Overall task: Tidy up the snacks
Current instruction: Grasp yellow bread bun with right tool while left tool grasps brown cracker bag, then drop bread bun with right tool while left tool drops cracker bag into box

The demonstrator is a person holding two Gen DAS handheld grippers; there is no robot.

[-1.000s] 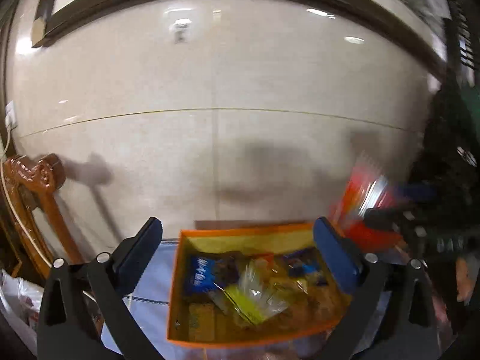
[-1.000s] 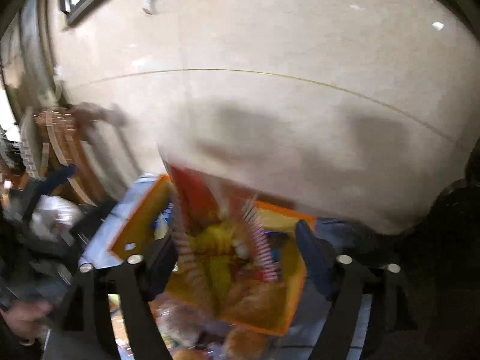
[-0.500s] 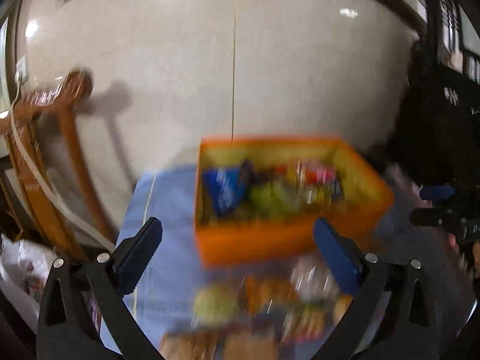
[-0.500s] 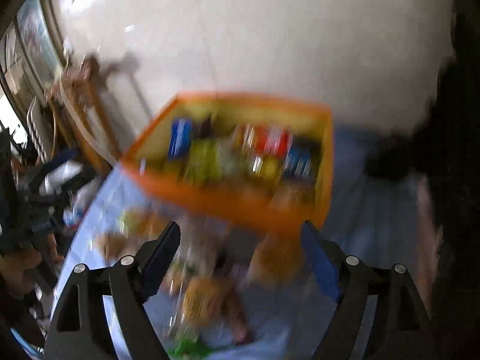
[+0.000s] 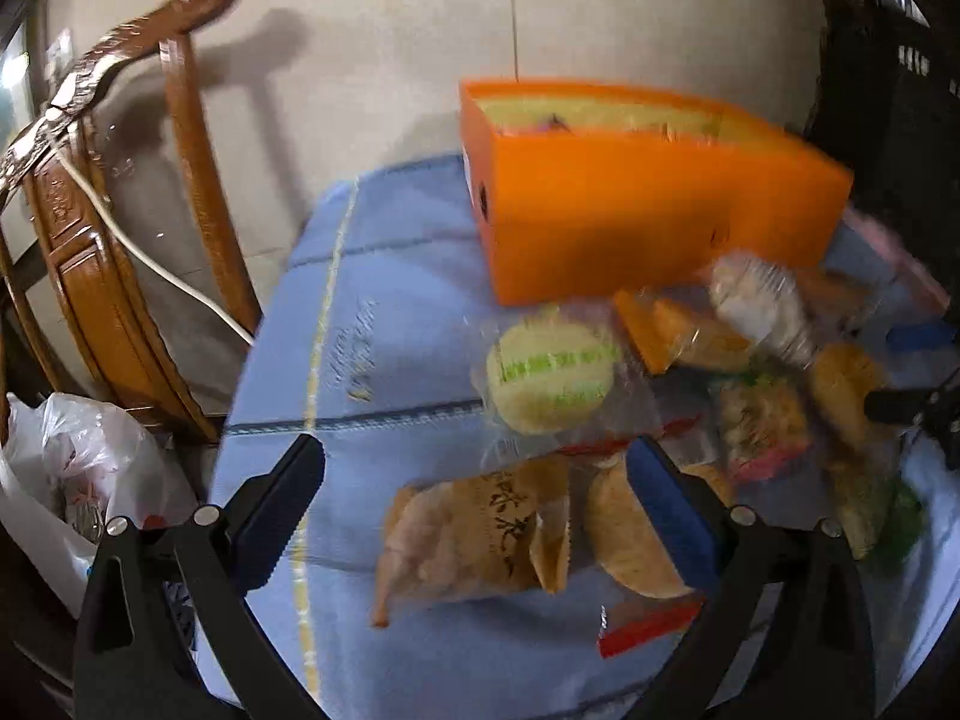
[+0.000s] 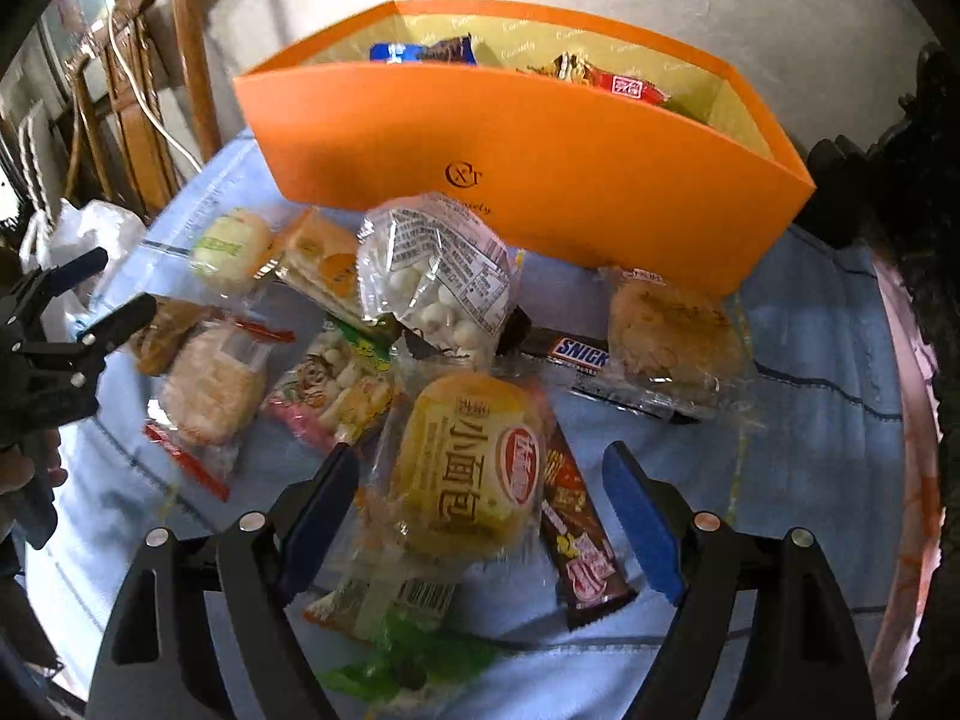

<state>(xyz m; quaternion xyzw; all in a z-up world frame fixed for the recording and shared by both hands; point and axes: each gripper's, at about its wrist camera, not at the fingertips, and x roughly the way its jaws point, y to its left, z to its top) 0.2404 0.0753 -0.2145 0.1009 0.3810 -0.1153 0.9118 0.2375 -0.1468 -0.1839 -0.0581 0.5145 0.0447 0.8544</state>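
An orange box [image 6: 540,138] with several snacks inside stands at the back of the blue tablecloth [image 5: 390,300]. In front of it lie several loose wrapped snacks. My right gripper [image 6: 480,456] is open, its jaws either side of a yellow bun pack [image 6: 468,468] without touching it; a brown chocolate bar [image 6: 576,540] lies just right of the bun. My left gripper [image 5: 474,456] is open above a brown paper-wrapped snack [image 5: 480,534], with a round green-banded cake [image 5: 552,372] just beyond. The orange box [image 5: 630,210] is farther back. Each gripper shows at the edge of the other's view.
A carved wooden chair [image 5: 108,240] with a white cable stands left of the table, a white plastic bag [image 5: 90,462] below it. A tiled wall is close behind the box. A bag of white candies [image 6: 438,270] and a Snickers bar [image 6: 579,351] lie mid-pile.
Both grippers have come down from above the box toward the loose snacks in front of it. The red packet seen by the right gripper a second ago is gone from its jaws.
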